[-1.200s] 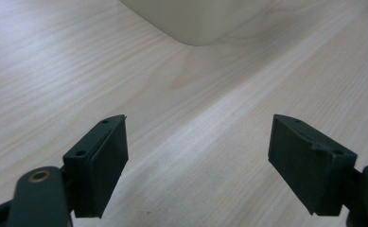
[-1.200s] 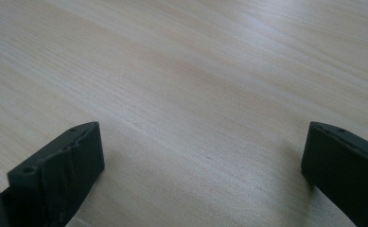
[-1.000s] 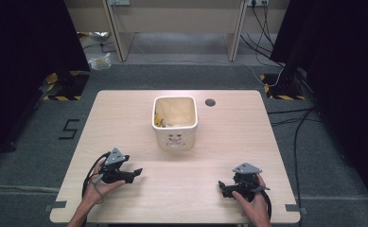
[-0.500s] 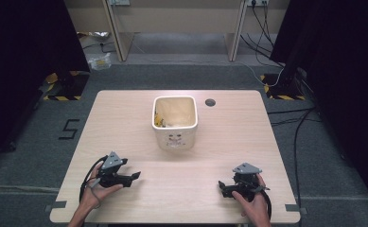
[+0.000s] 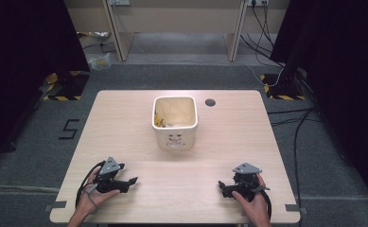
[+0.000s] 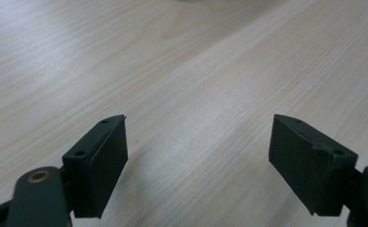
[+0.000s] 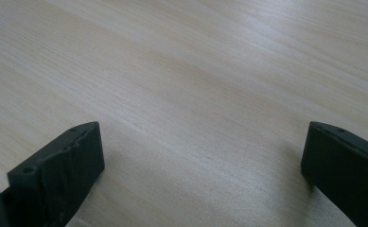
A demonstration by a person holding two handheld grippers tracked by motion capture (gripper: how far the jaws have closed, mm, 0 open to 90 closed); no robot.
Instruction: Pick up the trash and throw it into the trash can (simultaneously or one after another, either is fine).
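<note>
Left hand-held gripper [image 5: 125,182]: held low over the near left part of the table [image 5: 125,123]; its jaws stand wide apart with nothing but bare wood between them, as seen in the left gripper view [image 6: 196,161].
Bin [image 5: 174,137]: a cream, square-mouthed container with a small face printed on its near wall, standing upright at the middle of the table, well apart from both grippers.
Bin contents [image 5: 160,120]: some yellowish pieces are seen against the inner left wall; what they are cannot be told.
Handling: the bin is judged light and stiff, with smooth walls that may slip; it could tip if pushed high on one side.
Hold: the rim is judged the best place, one jaw inside and one outside a wall.
Hole [image 5: 210,101]: a dark round opening in the table just right of the bin.
Right hand-held gripper [image 5: 225,187]: held low over the near right part of the table; jaws spread wide and empty, as seen in the right gripper view [image 7: 200,175].
</note>
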